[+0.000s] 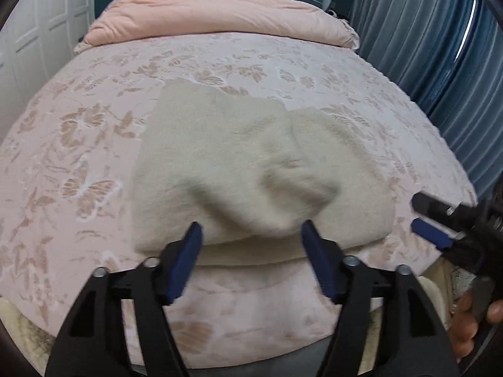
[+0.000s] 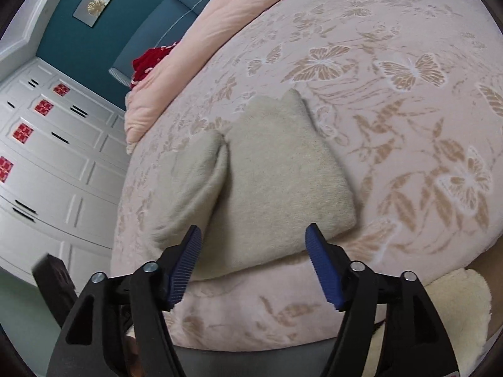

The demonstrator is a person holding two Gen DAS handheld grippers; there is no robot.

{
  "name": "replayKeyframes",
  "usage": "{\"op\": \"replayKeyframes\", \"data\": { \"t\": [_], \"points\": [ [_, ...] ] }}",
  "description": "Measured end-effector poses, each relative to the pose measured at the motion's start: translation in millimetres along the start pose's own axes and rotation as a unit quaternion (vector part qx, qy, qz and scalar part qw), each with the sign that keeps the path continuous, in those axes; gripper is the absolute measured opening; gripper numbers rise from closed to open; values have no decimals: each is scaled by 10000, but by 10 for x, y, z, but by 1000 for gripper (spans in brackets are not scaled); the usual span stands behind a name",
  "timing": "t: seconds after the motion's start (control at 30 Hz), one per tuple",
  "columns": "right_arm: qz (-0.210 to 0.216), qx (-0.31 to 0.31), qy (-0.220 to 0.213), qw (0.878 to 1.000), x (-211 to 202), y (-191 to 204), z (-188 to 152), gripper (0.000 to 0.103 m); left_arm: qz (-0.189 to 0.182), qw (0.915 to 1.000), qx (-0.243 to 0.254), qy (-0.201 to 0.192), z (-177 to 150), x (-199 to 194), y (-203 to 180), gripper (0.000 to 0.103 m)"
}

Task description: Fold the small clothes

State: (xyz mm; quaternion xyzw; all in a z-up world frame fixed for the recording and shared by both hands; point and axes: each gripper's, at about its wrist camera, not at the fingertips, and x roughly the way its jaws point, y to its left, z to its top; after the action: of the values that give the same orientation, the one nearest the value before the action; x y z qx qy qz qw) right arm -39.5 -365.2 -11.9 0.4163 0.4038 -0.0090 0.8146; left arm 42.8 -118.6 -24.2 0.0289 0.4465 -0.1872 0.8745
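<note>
Both tongs [image 1: 251, 235] [image 2: 253, 238] gape just short of folded cloth [image 1: 251, 163].

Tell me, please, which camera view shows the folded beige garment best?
The right wrist view: the beige garment lies sharp there, its whole outline and centre crease visible on the bed. The left wrist view also shows it whole, but its near part is motion-blurred.

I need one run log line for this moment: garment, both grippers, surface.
garment: beige folded cloth lying on bed | left gripper: open, empty | right gripper: open, empty
</note>
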Motion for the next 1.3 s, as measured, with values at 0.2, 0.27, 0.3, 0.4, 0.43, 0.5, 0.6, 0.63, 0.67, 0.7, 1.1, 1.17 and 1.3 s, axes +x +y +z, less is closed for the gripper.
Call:
{"op": "replayKeyframes", "data": {
  "t": [0.2, 0.27, 0.3, 0.4, 0.43, 0.5, 0.6, 0.63, 0.67, 0.7, 1.1, 1.17, 1.3],
  "points": [
    [60, -348, 659, 9972, 651, 532, 6, 78, 512, 9978, -300, 280, -75, 86, 472, 81],
    [-11, -317, 936, 9951, 866, 632, -31, 78, 632, 9968, -358, 336, -92, 180, 546, 81],
    [-47, -268, 1032, 9943, 960, 676, -41, 78, 658, 9966, -318, 375, -94, 231, 560, 81],
    [-305, -421, 1064, 9930, 1157, 836, -21, 71, 634, 9964, -139, 540, -86, 410, 559, 81],
    [-365, -606, 1028, 9922, 1187, 920, 10, 51, 659, 9959, -128, 606, -86, 459, 561, 80],
    [-287, -842, 883, 9921, 1116, 1075, 116, 19, 508, 9960, -197, 705, -65, 537, 586, 54],
    [577, -1180, 62, 9913, 521, 1355, 340, 15, 251, 9939, -526, 936, -2, 545, 638, 15],
    [750, -1329, -199, 9881, 298, 1411, 381, 15, 108, 9946, -631, 821, 27, 470, 638, 15],
    [801, -1469, -441, 9849, 98, 1416, 404, 15, -55, 9954, -651, 695, 59, 384, 610, 14],
    [732, -1577, -651, 9826, -56, 1366, 419, 15, -187, 9960, -627, 606, 91, 304, 555, 13],
    [-498, -165, -194, 9984, 247, -332, 301, 15, 0, 9935, -126, 1131, -48, 555, 34, 10],
    [-679, -292, -40, 9973, 391, -388, 312, 16, 38, 9931, -176, 1158, -44, 564, 87, 10],
    [-678, -29, 118, 9976, 503, -534, 309, 16, 88, 9925, -206, 1201, -51, 574, 110, 11]
  ]
}}
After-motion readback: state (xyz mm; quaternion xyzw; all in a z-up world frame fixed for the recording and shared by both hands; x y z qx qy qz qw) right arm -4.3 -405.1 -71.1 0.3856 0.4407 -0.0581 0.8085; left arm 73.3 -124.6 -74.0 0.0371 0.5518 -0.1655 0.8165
